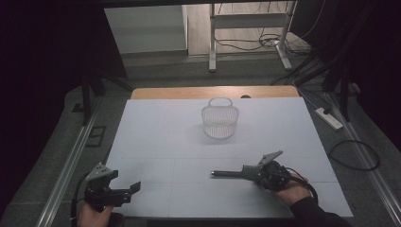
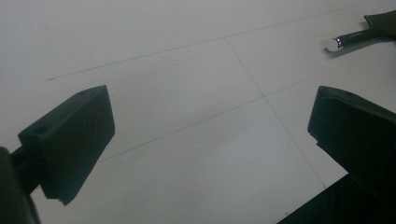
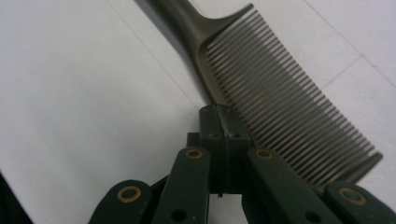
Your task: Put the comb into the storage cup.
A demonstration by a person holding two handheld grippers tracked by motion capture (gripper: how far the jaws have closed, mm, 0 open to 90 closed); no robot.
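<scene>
A dark comb with a thin handle lies low over the white mat, its handle pointing left. My right gripper is shut on it. In the right gripper view the jaws pinch the comb's spine, the right gripper sitting beside the fine teeth of the comb. My left gripper is open at the mat's near left corner with nothing between its jaws. From the left gripper the comb's shiny handle tip shows far off. A white wire basket stands upright at the back centre.
The white mat covers the table, with a strip of wooden edge at the back. A power strip and cables lie on the floor at the right. Metal rails run along both sides.
</scene>
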